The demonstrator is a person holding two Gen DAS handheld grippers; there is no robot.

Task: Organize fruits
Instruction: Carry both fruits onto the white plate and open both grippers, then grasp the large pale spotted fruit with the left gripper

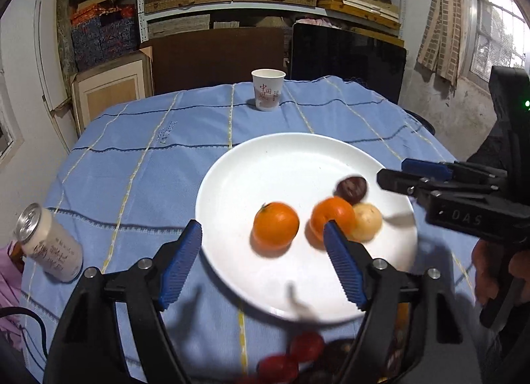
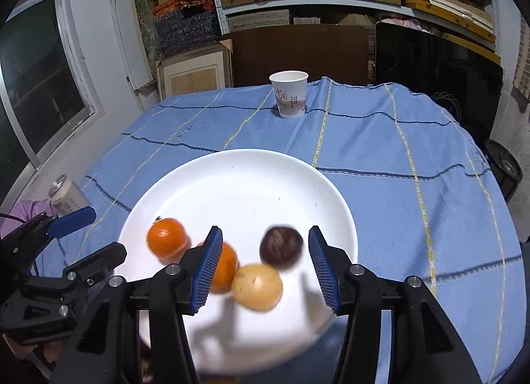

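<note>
A white plate (image 1: 265, 165) (image 2: 232, 178) lies on the blue tablecloth. On it are two oranges (image 1: 276, 225) (image 1: 331, 213), a pale yellow fruit (image 1: 367, 221) and a dark purple fruit (image 1: 351, 189). In the right wrist view the oranges (image 2: 165, 237) (image 2: 227, 268), the yellow fruit (image 2: 257, 286) and the purple fruit (image 2: 281, 246) lie near the front rim. My left gripper (image 1: 263, 238) is open and empty above the plate's near edge. My right gripper (image 2: 263, 243) is open and empty, jaws either side of the purple fruit, above it.
A paper cup (image 1: 267, 89) (image 2: 290, 94) stands at the table's far edge. A drink can (image 1: 49, 241) (image 2: 66, 195) stands at the left. Red and dark fruits (image 1: 304, 354) lie at the near edge below the plate. Shelves of boxes fill the back wall.
</note>
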